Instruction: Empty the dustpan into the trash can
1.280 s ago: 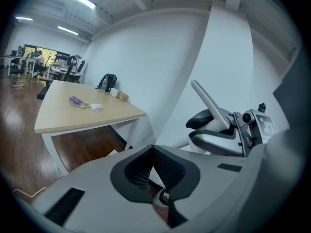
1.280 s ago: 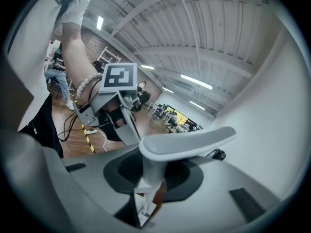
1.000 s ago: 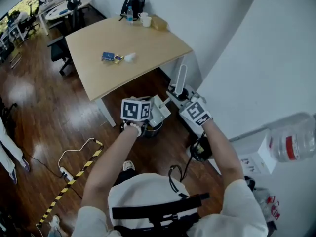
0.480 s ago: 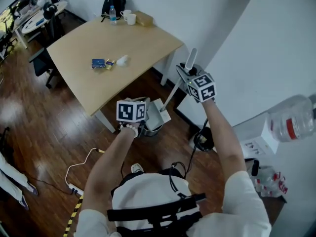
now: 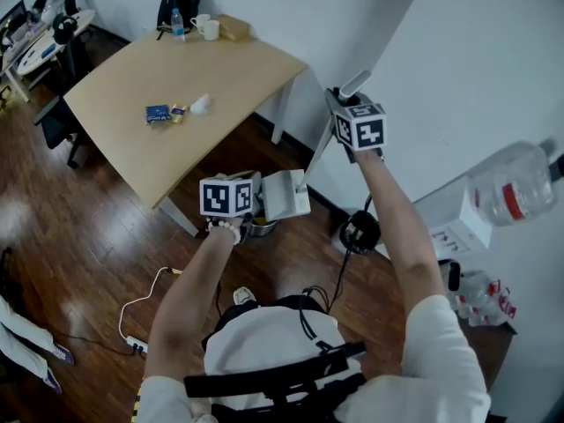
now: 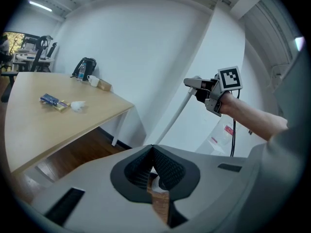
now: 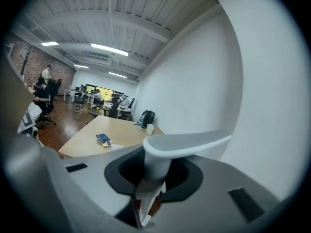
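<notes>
Dustpan (image 5: 286,194), pale grey with a long handle (image 5: 315,157), is held in the air just off the long near edge of the wooden counter (image 5: 123,148). Its pan is tipped over the metal trash can (image 5: 261,227), which stands on the dark wood floor beside that same edge.

The left claw (image 6: 153,152) sits right against the pan on the counter's side. It is clenched: its pads meet at the tips with a pale sliver pinched between them, apparently the pan's edge.

The right claw (image 7: 154,174) is up by the white wall, further from the counter than the pan. It grasps the handle just under its flat grey top grip, and its jaws have just been closing a little tighter on it. From there the shaft slants down to the pan.

On the counter's middle lie a blue packet (image 5: 157,113) and a crumpled white tissue (image 5: 200,105). At its far corner stand a black backpack (image 5: 179,0), a bottle (image 5: 177,26) and white cups (image 5: 205,26).
</notes>
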The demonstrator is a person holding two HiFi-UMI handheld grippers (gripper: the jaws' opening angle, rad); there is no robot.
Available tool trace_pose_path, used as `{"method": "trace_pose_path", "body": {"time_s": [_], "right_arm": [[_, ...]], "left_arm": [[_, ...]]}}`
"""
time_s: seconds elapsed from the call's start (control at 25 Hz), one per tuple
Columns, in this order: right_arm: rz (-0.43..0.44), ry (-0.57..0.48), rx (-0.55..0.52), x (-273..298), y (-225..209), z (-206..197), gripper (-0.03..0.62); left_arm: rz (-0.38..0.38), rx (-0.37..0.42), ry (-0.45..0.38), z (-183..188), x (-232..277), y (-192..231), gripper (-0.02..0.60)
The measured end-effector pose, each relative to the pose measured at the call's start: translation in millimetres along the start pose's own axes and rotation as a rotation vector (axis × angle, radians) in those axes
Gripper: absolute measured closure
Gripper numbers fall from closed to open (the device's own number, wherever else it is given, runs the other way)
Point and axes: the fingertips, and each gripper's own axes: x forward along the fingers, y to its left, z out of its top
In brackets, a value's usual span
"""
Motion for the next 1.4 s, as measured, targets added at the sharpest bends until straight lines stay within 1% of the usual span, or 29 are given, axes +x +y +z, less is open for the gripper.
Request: {"method": "trace_pose_path", "body": {"time_s": [0.12,0.28,0.4,0.6,0.72,0.8,0.92,1.04,1.24,1.4], "right_arm": [[-0.110,0.024,0.046,-29.2,-33.7,-0.1,0.516],[-0.181,0.020,0.096,-71.5,-64.9,-4.0,0.519],[-0.241,0.024,0.135,-103.0,-84.5,-16.1,0.519],[-0.324,0.010,0.271,-149.0,-113.4,-60.9,0.519],[-0.379,0.005,0.318,-177.5,-124.4,-89.9,0.519],[-0.408,0.008,0.363,-193.1,-129.5,-109.1,0.517],[-0.441,0.016,0.455,-207.8,-134.4,-148.2,0.516],[-0.468,0.035,0.513,-215.9,-132.8,-194.7,0.514],[-0.528,0.063,0.584,-222.1,-120.2,-266.6,0.514],[-0.539,0.050,0.611,-220.3,-103.0,-312.6,0.514]], "left_arm": [[-0.022,0.010,0.011,-3.5,8.6,-18.2,0.594],[-0.057,0.061,0.030,-6.8,23.1,-53.3,0.594],[-0.095,0.094,0.032,-5.1,34.6,-86.5,0.594],[-0.169,0.153,0.027,-1.7,53.6,-154.3,0.594],[-0.215,0.199,0.033,-7.3,60.8,-194.7,0.594],[-0.232,0.220,0.044,-14.5,64.1,-211.7,0.594],[-0.240,0.238,0.075,-30.8,71.2,-226.6,0.594],[-0.241,0.231,0.112,-50.5,79.9,-234.1,0.594],[-0.235,0.214,0.169,-79.5,88.6,-231.0,0.594],[-0.222,0.202,0.208,-98.5,92.9,-219.3,0.594]]}}
